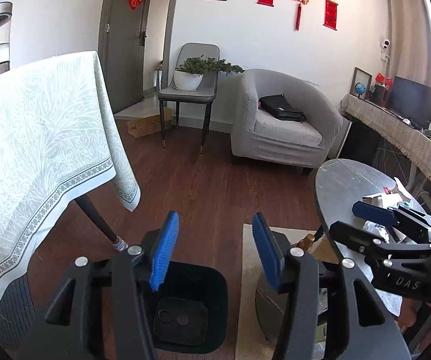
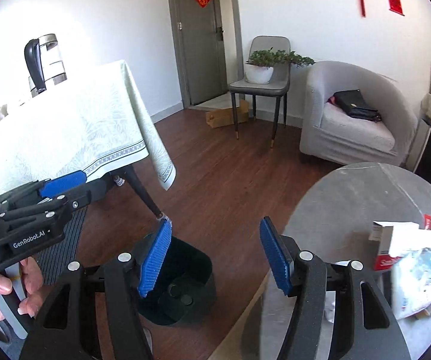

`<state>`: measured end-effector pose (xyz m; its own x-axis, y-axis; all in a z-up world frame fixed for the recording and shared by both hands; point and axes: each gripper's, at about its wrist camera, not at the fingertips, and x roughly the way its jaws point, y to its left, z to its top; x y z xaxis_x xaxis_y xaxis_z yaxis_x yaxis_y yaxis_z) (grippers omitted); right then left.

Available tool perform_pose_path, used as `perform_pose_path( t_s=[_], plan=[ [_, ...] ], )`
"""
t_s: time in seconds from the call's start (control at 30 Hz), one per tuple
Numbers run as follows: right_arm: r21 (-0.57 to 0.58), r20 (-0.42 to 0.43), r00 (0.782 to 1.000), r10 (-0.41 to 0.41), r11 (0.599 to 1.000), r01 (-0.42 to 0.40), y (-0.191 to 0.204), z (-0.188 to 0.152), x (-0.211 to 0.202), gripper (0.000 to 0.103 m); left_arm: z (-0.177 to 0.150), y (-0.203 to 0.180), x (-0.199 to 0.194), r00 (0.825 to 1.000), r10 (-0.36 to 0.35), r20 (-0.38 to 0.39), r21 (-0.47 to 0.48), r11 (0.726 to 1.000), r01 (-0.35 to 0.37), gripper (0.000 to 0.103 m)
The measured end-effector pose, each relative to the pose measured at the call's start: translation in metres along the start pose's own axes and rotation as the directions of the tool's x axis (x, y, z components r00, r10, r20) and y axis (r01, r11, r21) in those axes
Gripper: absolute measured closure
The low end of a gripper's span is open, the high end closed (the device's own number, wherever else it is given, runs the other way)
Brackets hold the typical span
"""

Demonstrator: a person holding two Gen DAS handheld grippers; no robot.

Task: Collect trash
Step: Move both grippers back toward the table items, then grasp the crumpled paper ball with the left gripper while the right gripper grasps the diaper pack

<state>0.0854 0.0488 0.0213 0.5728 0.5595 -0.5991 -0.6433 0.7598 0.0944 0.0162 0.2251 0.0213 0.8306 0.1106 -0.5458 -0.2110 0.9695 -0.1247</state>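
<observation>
A black trash bin (image 1: 185, 303) stands open on the wood floor, also in the right wrist view (image 2: 182, 285). Trash lies on the round grey table (image 2: 350, 204): a torn white and red carton (image 2: 395, 240) and a crumpled plastic wrapper (image 2: 422, 279). My left gripper (image 1: 215, 252) is open and empty above the bin. My right gripper (image 2: 215, 258) is open and empty, between the bin and the table edge. In the left wrist view the right gripper (image 1: 365, 219) hangs over the table (image 1: 350, 180) near the trash (image 1: 386, 201).
A table with a pale green cloth (image 1: 35, 138) stands at left, its leg (image 1: 101, 219) near the bin. A grey armchair (image 1: 278, 123) with a black bag, a chair with a potted plant (image 1: 191, 75) and a beige rug (image 1: 251, 300) are around.
</observation>
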Motion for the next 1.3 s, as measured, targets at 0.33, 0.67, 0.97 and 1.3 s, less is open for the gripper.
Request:
perform_pose_path(
  t_s=[0.33, 0.67, 0.97, 1.3],
  plan=[
    [0.087, 0.022, 0.989, -0.143, 0.986, 0.141, -0.086, -0.02, -0.049, 0.04, 0.004, -0.043, 0.014, 0.996, -0.083, -0.023, -0.021, 0.996, 0.082, 0.054],
    [0.125, -0.001, 0.977, -0.212, 0.97, 0.211, -0.131, -0.04, -0.07, 0.037, -0.01, -0.112, 0.036, 0.992, -0.104, -0.077, 0.074, 0.991, 0.11, 0.054],
    [0.141, -0.018, 0.97, -0.244, 0.96, 0.244, -0.158, -0.051, -0.082, 0.034, -0.026, -0.16, 0.046, 0.982, -0.167, -0.082, 0.137, 0.975, 0.178, 0.015],
    [0.133, -0.031, 0.969, -0.247, 0.959, 0.248, -0.177, -0.057, -0.086, 0.034, -0.038, -0.202, 0.082, 0.957, -0.224, -0.186, 0.165, 0.953, 0.255, 0.008]
  ],
)
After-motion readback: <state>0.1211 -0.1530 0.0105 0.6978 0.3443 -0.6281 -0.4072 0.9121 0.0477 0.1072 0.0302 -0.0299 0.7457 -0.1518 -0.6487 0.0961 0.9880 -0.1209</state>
